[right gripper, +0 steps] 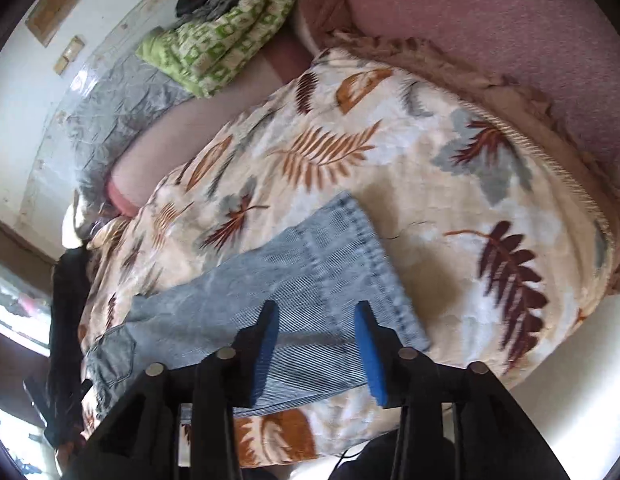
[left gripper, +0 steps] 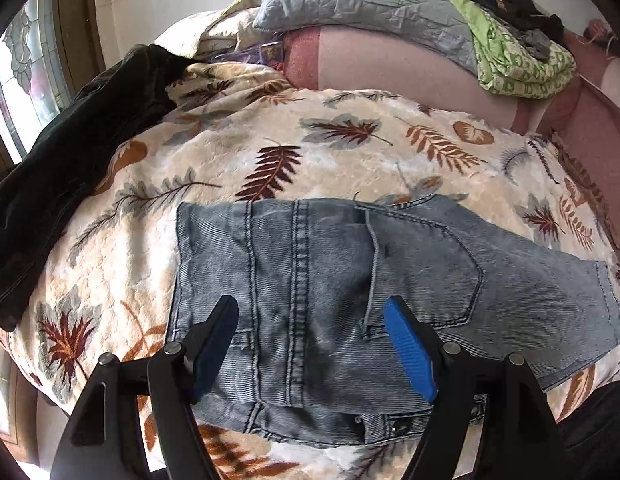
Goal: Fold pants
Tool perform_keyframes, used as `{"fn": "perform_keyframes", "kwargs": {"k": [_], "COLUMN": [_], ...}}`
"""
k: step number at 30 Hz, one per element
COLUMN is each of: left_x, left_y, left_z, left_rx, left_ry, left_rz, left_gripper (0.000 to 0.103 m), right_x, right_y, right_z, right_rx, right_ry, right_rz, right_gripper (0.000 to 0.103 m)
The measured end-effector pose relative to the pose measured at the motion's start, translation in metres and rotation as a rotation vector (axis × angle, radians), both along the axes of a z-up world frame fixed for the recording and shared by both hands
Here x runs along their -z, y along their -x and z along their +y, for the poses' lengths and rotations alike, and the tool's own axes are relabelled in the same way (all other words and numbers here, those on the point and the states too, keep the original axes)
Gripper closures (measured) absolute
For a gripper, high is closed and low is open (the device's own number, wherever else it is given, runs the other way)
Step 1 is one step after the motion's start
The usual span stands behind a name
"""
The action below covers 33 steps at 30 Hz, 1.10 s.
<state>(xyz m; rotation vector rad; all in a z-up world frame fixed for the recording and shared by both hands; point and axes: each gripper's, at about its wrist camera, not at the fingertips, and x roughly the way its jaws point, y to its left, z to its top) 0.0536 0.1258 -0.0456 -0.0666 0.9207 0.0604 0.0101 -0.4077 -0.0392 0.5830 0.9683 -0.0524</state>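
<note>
I see faded blue-grey jeans point(left gripper: 330, 280) on my cream blanket point(left gripper: 350, 152) printed with rust, maroon and grey leaves; a green-and-white patterned cloth point(left gripper: 514, 64) beyond.

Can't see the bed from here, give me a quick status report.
Left gripper open, right gripper open, both empty. Jeans folded on leaf blanket. Nothing in the way.

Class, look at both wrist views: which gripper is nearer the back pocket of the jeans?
Left. The left gripper hovers open right beside the back pocket; the right gripper hangs open over the leg hem, with the pocket off to its side.
</note>
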Motion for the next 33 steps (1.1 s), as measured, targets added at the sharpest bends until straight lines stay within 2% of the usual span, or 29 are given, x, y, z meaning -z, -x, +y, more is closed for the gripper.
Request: {"fn": "perform_keyframes", "kwargs": {"k": [2, 4, 6, 8, 9, 13, 14, 16, 17, 19, 23, 26, 27, 28, 33], "left_x": [0.014, 0.052, 0.058, 0.049, 0.041, 0.005, 0.004, 0.015, 0.024, 0.044, 0.054, 0.057, 0.057, 0.057, 0.057], "left_y": [-0.009, -0.017, -0.007, -0.004, -0.004, -0.008, -0.012, -0.025, -0.029, -0.031, -0.025, -0.025, -0.023, -0.022, -0.018], "left_z": [-0.008, -0.008, 0.001, 0.008, 0.011, 0.003, 0.001, 0.002, 0.003, 0.008, 0.014, 0.016, 0.016, 0.016, 0.017], "left_rx": [0.018, 0.009, 0.005, -0.013, -0.018, -0.004, -0.005, -0.006, -0.013, -0.025, -0.035, -0.020, -0.019, -0.019, -0.017], "left_ry": [-0.052, -0.130, -0.111, -0.067, -0.056, -0.086, -0.101, -0.109, -0.108, -0.081, -0.019, -0.016, -0.015, -0.016, -0.010], "left_rz": [0.051, 0.195, 0.143, 0.159, 0.134, -0.034, -0.047, -0.009, 0.017, 0.064, 0.052, 0.040, 0.037, 0.034, 0.033], "left_gripper": [0.026, 0.025, 0.016, 0.017, 0.017, 0.017, 0.017, 0.017, 0.017, 0.017, 0.016, 0.015, 0.015, 0.015, 0.015], "right_x": [0.026, 0.057, 0.049, 0.024, 0.010, -0.030, -0.032, -0.027, -0.021, -0.004, 0.043, 0.068, 0.070, 0.068, 0.034], "right_y": [-0.015, -0.024, -0.028, -0.040, -0.050, -0.118, -0.138, -0.176, -0.193, -0.216, -0.247, -0.257, -0.255, -0.252, -0.222], "right_z": [0.012, 0.018, 0.027, 0.043, 0.056, 0.152, 0.180, 0.237, 0.265, 0.312, 0.366, 0.379, 0.382, 0.385, 0.394], "right_rx": [-0.030, -0.049, -0.070, -0.108, -0.148, -0.430, -0.501, -0.625, -0.686, -0.780, -0.894, -0.935, -0.944, -0.956, -0.964], "right_ry": [-0.032, -0.054, 0.015, 0.031, 0.033, 0.046, 0.057, 0.072, 0.122, 0.217, 0.345, 0.336, 0.345, 0.379, 0.642], "right_rz": [0.095, 0.237, 0.228, 0.170, 0.136, 0.024, 0.017, 0.023, 0.038, 0.062, 0.165, 0.219, 0.212, 0.201, -0.008], "right_gripper": [0.044, 0.045, 0.045, 0.045, 0.045, 0.045, 0.045, 0.046, 0.047, 0.057, 0.062, 0.082, 0.093, 0.098, 0.099]}}
